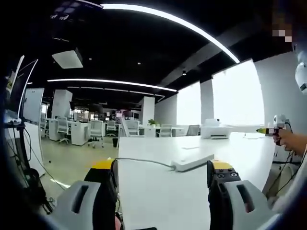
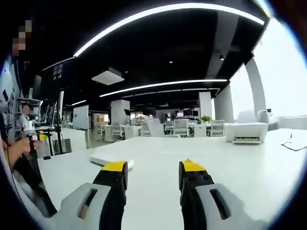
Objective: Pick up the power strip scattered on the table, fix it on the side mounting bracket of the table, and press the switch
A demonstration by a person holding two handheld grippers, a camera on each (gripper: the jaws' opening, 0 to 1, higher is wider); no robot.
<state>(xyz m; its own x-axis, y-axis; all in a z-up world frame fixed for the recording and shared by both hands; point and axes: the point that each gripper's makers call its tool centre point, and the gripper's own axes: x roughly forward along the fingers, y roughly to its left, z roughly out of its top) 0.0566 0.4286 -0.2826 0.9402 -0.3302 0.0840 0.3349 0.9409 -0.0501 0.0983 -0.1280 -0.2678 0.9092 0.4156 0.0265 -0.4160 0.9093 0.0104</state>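
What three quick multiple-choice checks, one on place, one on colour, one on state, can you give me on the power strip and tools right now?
1. Where is the power strip?
A. Lying on the white table
B. Held in the left tool
C. On the floor

2. What colour are the left tool's jaw tips?
A. Red
B. Yellow
C. Blue

3. What state is the right tool in?
A. Shut on the power strip
B. Shut on the cord
C. Open, holding nothing

Answers: 1 A, the strip lies flat on the tabletop beyond the jaws; 2 B, both tips are yellow; 3 C, bare table shows between its parted jaws.
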